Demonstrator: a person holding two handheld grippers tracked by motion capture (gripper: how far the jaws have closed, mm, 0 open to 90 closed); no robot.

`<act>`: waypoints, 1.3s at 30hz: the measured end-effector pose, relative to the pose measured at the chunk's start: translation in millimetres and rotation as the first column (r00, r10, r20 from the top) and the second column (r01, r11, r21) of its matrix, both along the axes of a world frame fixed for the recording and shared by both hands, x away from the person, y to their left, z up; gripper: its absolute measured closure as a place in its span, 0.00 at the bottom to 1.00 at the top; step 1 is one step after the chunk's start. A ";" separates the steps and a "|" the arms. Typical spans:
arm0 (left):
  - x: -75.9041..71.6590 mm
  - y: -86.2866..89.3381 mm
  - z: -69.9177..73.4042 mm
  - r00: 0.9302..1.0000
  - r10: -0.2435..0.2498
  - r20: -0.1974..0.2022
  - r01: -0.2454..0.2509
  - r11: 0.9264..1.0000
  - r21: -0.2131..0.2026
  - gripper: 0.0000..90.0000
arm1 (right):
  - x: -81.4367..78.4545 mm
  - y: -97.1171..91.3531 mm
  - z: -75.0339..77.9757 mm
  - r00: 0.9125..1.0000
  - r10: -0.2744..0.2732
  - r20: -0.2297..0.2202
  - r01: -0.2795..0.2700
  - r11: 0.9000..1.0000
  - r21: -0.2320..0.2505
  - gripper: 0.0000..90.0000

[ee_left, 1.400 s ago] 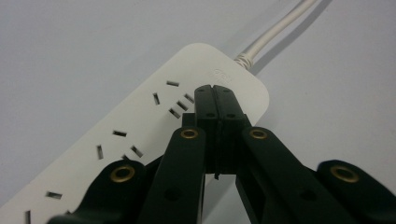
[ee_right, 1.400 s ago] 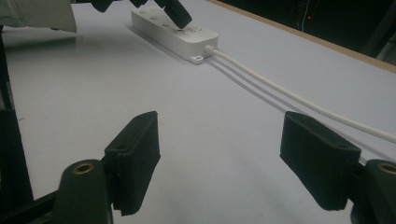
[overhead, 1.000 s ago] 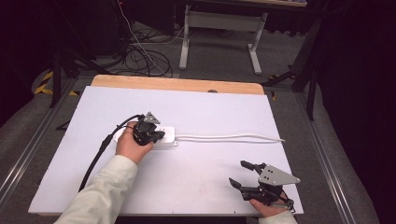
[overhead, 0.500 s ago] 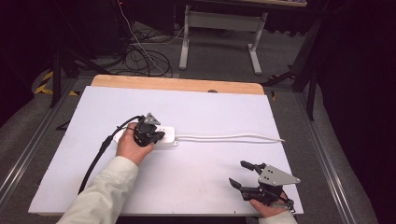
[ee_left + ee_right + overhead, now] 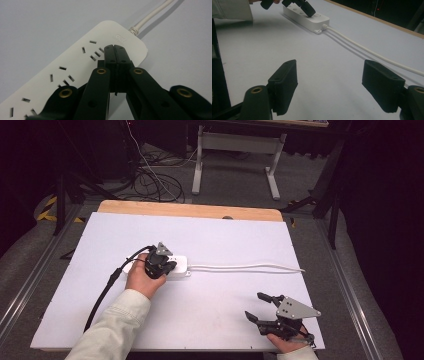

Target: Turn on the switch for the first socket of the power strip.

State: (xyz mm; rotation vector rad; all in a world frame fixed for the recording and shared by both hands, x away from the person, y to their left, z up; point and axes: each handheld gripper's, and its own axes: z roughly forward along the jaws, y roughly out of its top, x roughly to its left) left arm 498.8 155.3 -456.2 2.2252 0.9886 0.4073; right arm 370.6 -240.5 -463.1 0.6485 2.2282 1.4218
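Two grippers: one at work on a white power strip [image 5: 172, 265], one waiting at the near edge of the white table [image 5: 240, 240].
Left gripper [image 5: 115, 48]: jaws pressed flat together with nothing between them, tips down on the strip's top face near its cord end, just beside the last group of socket slots.
Likely reason: closed jaws make one blunt point, which suits pressing or pinning the strip rather than lifting it; this is a judgement, not something visible.
Power strip, position: lying flat on the table, left of centre in the high view, under the left hand [image 5: 141, 279].
Power strip against the jaws: beneath the closed tips, not between them; in the left gripper view its body runs from the lower left up to the rounded end just beyond the tips.
Cord [image 5: 250, 267]: white, leaves the strip's end and runs across the table toward the right edge.
Right gripper [image 5: 260, 306]: jaws wide apart and empty, held low at the near right corner, well apart from the strip.
Right gripper's outlook: its jaws point across bare table toward the strip [image 5: 305, 18], with the cord [image 5: 372, 53] passing beyond the right-hand jaw.
Likely reason for its place: parked clear of the work, ready for strip or cord.
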 end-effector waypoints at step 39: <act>-2.5 5.6 -2.5 0.999 0.041 -0.007 -0.042 0.995 -0.087 1.00 | 0.3 -0.2 -0.3 1.000 -0.001 -0.001 0.001 1.000 0.002 0.32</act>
